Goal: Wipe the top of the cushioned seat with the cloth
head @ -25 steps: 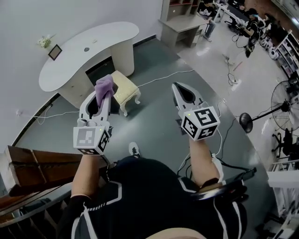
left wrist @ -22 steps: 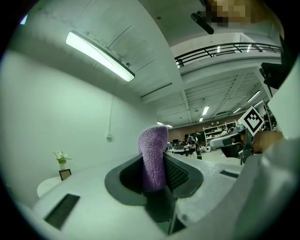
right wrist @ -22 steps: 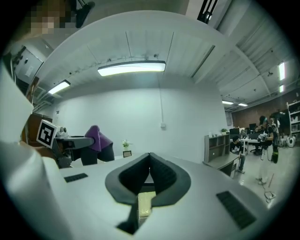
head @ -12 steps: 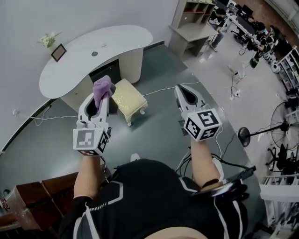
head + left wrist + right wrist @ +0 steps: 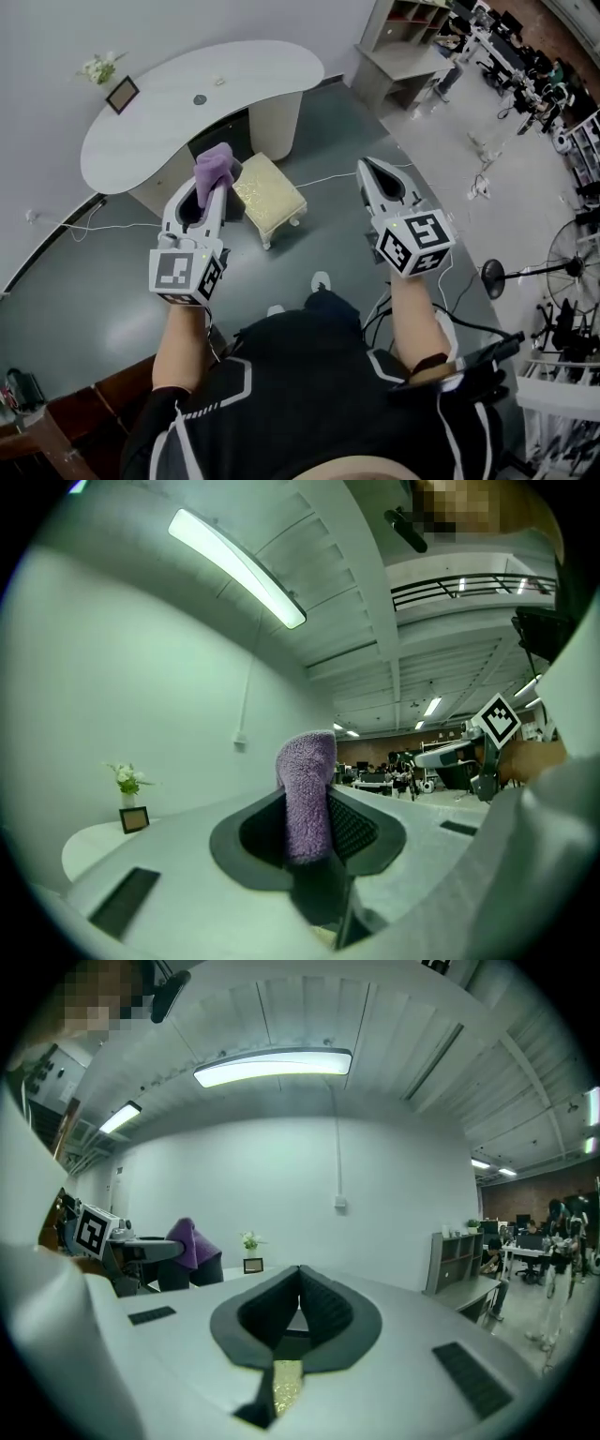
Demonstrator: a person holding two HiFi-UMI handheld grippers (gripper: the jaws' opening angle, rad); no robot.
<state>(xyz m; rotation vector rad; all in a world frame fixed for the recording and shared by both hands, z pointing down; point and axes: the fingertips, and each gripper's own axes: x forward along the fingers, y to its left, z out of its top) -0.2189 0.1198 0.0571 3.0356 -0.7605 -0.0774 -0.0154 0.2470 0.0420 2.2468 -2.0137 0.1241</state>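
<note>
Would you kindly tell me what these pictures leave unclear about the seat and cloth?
Seat: head view, far legs hidden by its own top; dirt on top too small to see.
Cloth: left gripper view, lower end hidden inside left tongs.
Desk items: head view, too small to name.

I held both bare forearms out ahead of my chest, roughly parallel and well apart: my left forearm [image 5: 180, 342] on one side, my right forearm [image 5: 413, 317] on the other. My left grey two-jaw gripper [image 5: 214, 186] pointed forward, its marker cube [image 5: 185, 273] sitting just above my wrist. Its jaws were clamped on a purple terry cloth [image 5: 307, 794] that stood up between the tips. My right grey two-jaw gripper [image 5: 367, 167] pointed the same way, jaws closed tip to tip with nothing between them.
</note>
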